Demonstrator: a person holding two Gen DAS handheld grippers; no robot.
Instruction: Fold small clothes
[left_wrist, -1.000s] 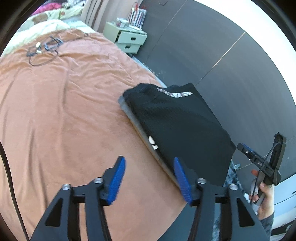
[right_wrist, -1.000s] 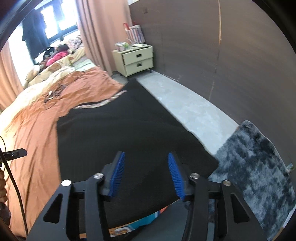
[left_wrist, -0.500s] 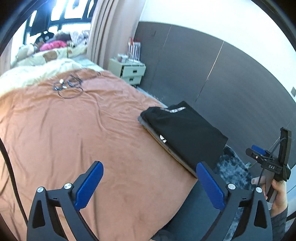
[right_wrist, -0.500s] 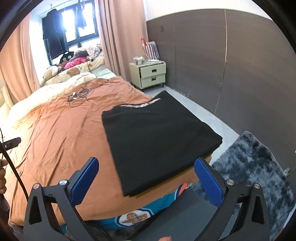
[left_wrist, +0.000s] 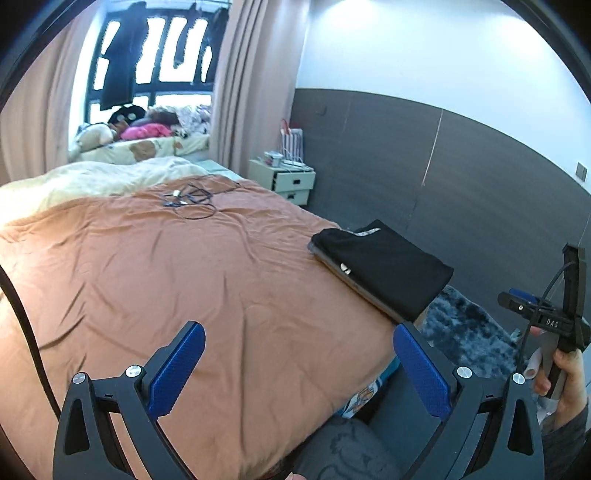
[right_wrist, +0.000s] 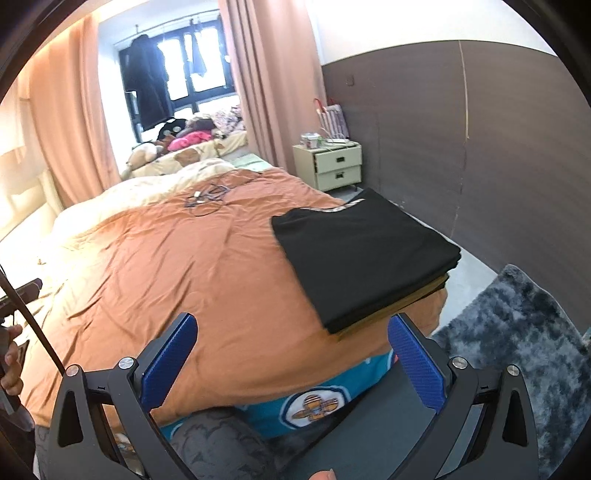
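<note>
A folded black garment (left_wrist: 384, 269) lies on top of a small stack of folded clothes at the right edge of the orange bedspread (left_wrist: 184, 280). It also shows in the right wrist view (right_wrist: 362, 251), flat and neat. My left gripper (left_wrist: 299, 373) is wide open and empty, held back above the near edge of the bed. My right gripper (right_wrist: 290, 363) is wide open and empty, also pulled back from the stack. The right gripper's body shows at the right edge of the left wrist view (left_wrist: 554, 321), held in a hand.
Tangled cables (left_wrist: 188, 201) lie far back on the bed. A cream nightstand (right_wrist: 336, 166) stands by the dark wall panel. A grey shaggy rug (right_wrist: 524, 347) covers the floor to the right. Pillows and soft toys sit by the window.
Both grippers have opened wide and pulled up and back from the folded black garment, which stays on the stack.
</note>
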